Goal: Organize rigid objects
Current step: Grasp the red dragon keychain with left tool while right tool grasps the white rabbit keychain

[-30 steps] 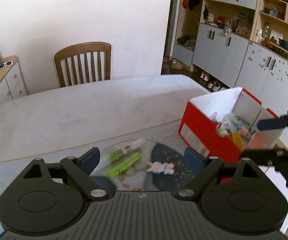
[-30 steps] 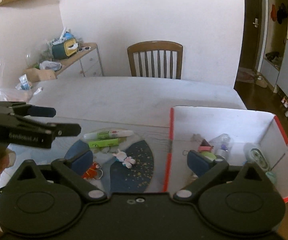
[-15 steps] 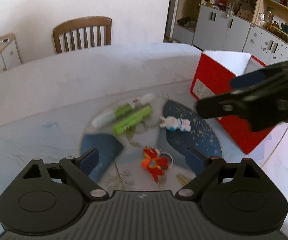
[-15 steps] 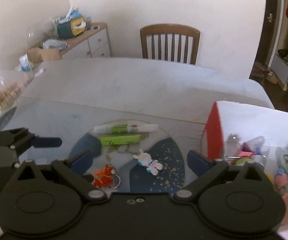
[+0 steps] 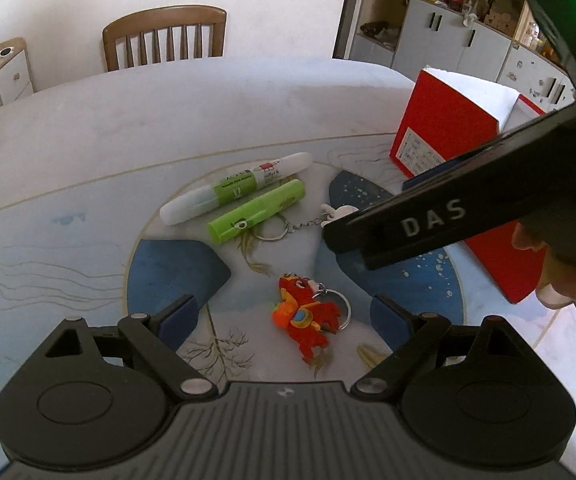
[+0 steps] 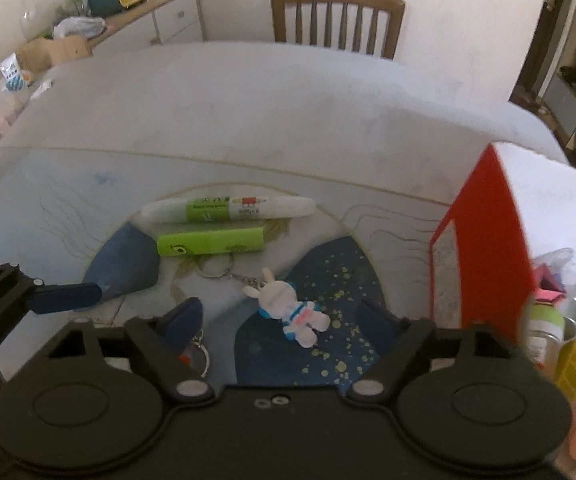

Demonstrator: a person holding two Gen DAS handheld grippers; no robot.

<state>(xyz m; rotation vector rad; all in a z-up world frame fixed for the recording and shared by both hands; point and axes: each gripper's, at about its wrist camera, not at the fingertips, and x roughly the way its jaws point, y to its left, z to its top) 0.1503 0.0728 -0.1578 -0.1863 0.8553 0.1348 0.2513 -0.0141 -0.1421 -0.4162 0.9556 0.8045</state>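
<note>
In the left wrist view the left tongs (image 5: 284,316) hang spread wide with nothing between them, just above a red dragon keychain (image 5: 307,318) that lies on the patterned tabletop (image 5: 68,240). Its lower end reaches close to the tool body, and its ring shows at the right. Farther off lie a white-and-green pen (image 5: 236,192) and, just beside it, a green highlighter (image 5: 258,212). A key ring and chain run rightward from the highlighter's near end to a white rabbit keychain (image 5: 341,212), of which only the ears show; the rest is hidden behind the right tongs (image 5: 351,240), which cross the picture from the right as a dark bar marked "DAS". Whether those stand open cannot be told from here. A red box (image 5: 443,136) stands beyond, its lower part covered by that bar and its contents out of sight. In the right wrist view the right tongs (image 6: 280,316) are spread and hold nothing, with the rabbit keychain (image 6: 288,308) lying between the fingers. The dragon keychain is almost wholly hidden under the left finger; only a red scrap and a ring show. The picture is soft at the right, where the box's (image 6: 483,232) jumbled contents are hard to make out. One blue fingertip (image 6: 66,298) of the left tongs enters from the left edge.
</note>
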